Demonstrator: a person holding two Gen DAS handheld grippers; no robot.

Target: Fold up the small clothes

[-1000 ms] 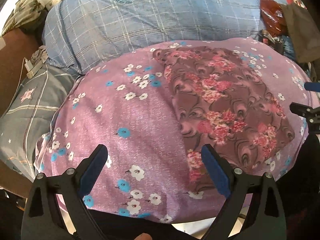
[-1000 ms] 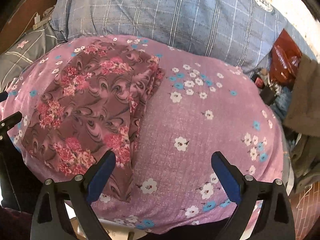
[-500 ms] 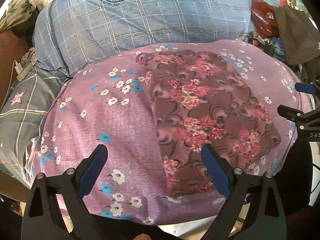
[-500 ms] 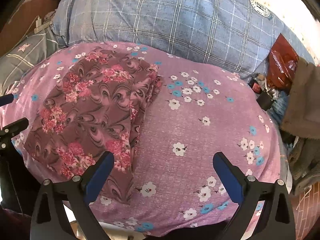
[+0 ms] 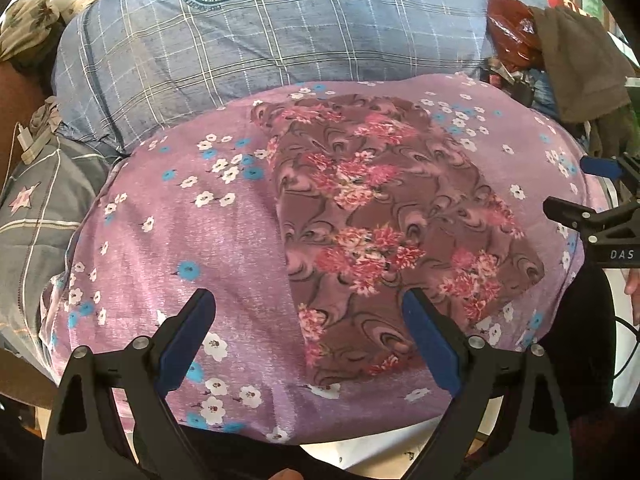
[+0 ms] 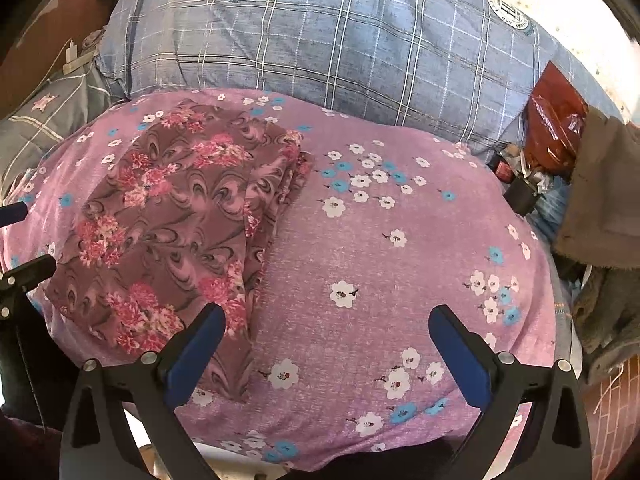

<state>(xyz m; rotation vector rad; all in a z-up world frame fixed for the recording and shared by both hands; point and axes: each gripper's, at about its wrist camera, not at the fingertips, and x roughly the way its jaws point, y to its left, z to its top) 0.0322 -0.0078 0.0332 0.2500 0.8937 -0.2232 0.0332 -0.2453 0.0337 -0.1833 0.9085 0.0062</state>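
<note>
A folded brown garment with pink flowers (image 5: 384,224) (image 6: 176,216) lies flat on a purple floral cloth (image 5: 168,240) (image 6: 400,264). My left gripper (image 5: 308,336) hovers open above the near edge, its right finger over the garment's near corner, nothing held. My right gripper (image 6: 326,348) is open too, above the purple cloth just right of the garment's folded edge. The right gripper's fingertips (image 5: 596,166) show at the right edge of the left wrist view. At the left edge of the right wrist view appears the left gripper's fingers (image 6: 28,268).
A blue checked pillow (image 5: 280,40) (image 6: 340,40) lies behind the purple cloth. A grey star-print pillow (image 5: 32,200) sits at the left. A red plastic bag (image 6: 556,128), a brown cloth (image 6: 604,200) and small clutter crowd the right side.
Both grippers have drawn back and up from the garment, so it sits farther off in both views. Both stay open; the garment has not moved.
</note>
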